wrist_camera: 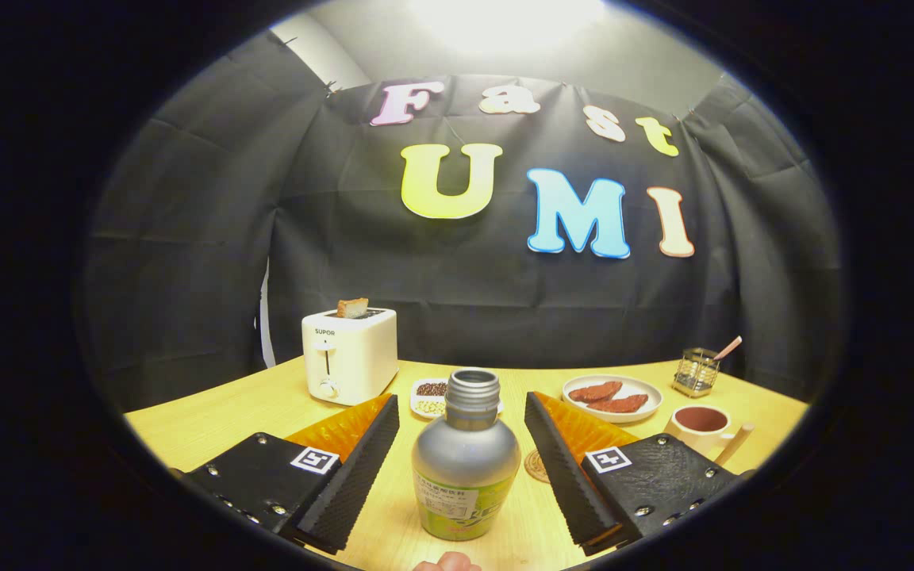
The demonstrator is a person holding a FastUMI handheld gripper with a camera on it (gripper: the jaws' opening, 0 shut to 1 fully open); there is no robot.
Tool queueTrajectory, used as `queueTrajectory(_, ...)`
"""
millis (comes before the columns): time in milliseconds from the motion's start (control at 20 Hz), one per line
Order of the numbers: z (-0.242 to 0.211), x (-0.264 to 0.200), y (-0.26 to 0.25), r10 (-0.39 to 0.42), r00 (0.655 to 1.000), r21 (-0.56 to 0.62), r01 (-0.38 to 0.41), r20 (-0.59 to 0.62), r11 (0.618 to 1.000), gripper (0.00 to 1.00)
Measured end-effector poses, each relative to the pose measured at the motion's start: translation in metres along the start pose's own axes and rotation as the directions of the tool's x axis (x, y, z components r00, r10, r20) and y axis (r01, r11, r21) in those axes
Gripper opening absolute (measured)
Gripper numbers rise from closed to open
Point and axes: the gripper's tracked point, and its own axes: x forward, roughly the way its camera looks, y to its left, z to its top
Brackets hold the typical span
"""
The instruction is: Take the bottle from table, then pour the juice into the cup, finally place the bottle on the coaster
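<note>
Two fingers point(461, 460) stood wide, the uncapped bottle point(466, 468) upright on the bench point(211, 420) between them, untouched. We judged it light, smooth, slightly squashy; grip the broad body gently, keeping it upright.

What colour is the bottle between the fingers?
Silver-grey bottle with a green label, in the gripper view; open gripper.

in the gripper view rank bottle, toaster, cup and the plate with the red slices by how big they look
1. bottle, standing between the open tongs, neither finger touching it; nearness inflates it
2. toaster
3. plate and cup look much alike, so I won't rank them
</note>
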Motion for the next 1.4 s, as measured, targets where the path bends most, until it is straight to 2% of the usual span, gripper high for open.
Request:
queueTrajectory(300, -0.037, 0.009, -0.003, 0.001, 0.999, 0.03, 0.001, -0.046, 1.0, 0.98)
queueTrajectory(450, -0.05, 0.012, 0.0, 0.019, 0.999, 0.004, -0.019, -0.048, 1.0, 0.96)
queueTrajectory(550, -0.052, 0.011, -0.003, 0.013, 0.998, -0.005, -0.013, -0.058, 1.0, 0.81)
queueTrajectory(650, -0.045, 0.008, -0.006, 0.007, 0.999, 0.001, -0.006, -0.054, 1.0, 0.79)
queueTrajectory(800, -0.021, 0.001, -0.01, 0.02, 1.0, 0.072, -0.019, -0.008, 0.997, 0.78)
queueTrajectory(950, -0.007, -0.005, -0.025, 0.013, 1.0, 0.187, -0.01, -0.011, 0.982, 0.78)
queueTrajectory(1050, -0.002, -0.007, -0.034, 0.019, 1.0, 0.29, -0.012, -0.02, 0.957, 0.78)
queueTrajectory(1200, 0.004, -0.004, -0.045, 0.052, 0.998, 0.476, -0.035, -0.022, 0.879, 0.77)
queueTrajectory(1400, 0.007, -0.003, -0.061, 0.051, 0.998, 0.614, -0.025, -0.026, 0.789, 0.77)
